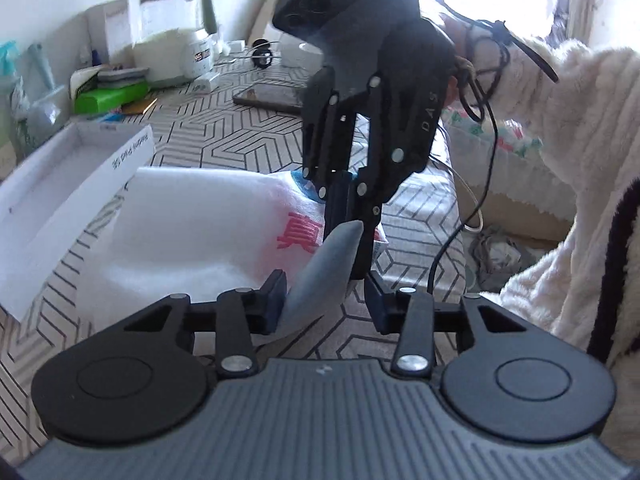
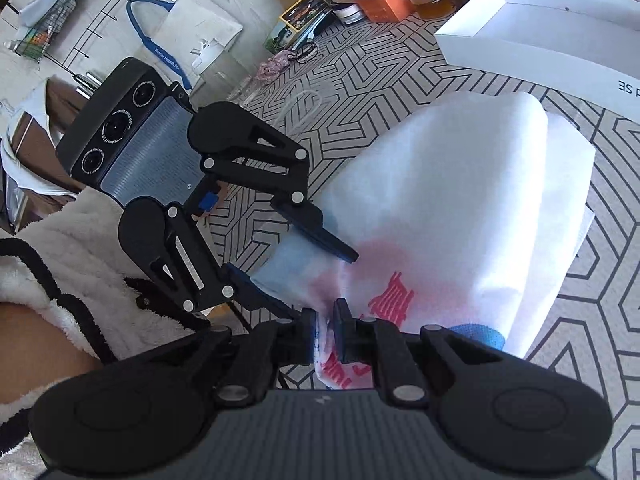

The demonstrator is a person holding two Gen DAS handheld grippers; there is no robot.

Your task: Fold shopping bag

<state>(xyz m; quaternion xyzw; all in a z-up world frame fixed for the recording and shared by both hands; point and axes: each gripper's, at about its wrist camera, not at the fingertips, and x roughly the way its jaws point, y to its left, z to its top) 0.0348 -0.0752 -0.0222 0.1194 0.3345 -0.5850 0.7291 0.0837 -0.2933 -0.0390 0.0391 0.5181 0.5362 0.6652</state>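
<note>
A white shopping bag with red print and a blue mark lies folded over on the patterned tablecloth; it also shows in the right wrist view. My right gripper is shut on the bag's near edge, fabric bunched between its fingers. My left gripper is open, and a raised flap of the bag stands between its fingers. In the left wrist view the right gripper points down onto the bag. In the right wrist view the left gripper has its fingers spread around the bag's edge.
A white open box lies left of the bag and shows in the right wrist view. A kettle, green packet and tablet stand behind. Cables hang at the table's right edge.
</note>
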